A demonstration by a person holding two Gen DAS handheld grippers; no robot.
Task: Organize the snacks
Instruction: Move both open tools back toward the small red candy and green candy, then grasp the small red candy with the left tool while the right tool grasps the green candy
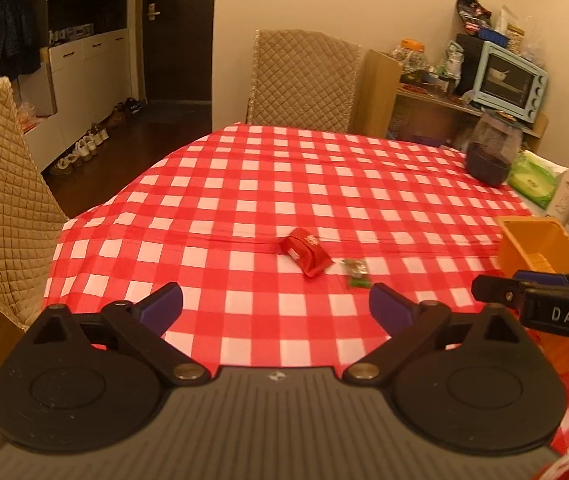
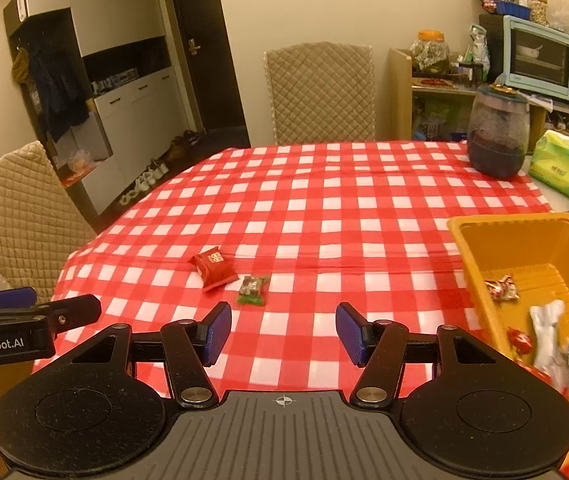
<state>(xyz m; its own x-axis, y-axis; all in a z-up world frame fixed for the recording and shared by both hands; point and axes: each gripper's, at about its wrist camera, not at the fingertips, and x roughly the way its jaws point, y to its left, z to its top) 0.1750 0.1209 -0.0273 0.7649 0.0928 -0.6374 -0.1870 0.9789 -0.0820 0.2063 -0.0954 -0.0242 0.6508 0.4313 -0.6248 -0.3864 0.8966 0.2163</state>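
Your left tool (image 1: 276,306) gapes wide and your right tool (image 2: 283,334) stands half-spread, both empty. Just ahead on the red-checked worktop (image 2: 324,208) lie a red wrapped snack (image 2: 213,267) and a small green-wrapped candy (image 2: 253,289). At right, the orange plastic bin (image 2: 468,240) holds several wrapped sweets (image 2: 546,334).
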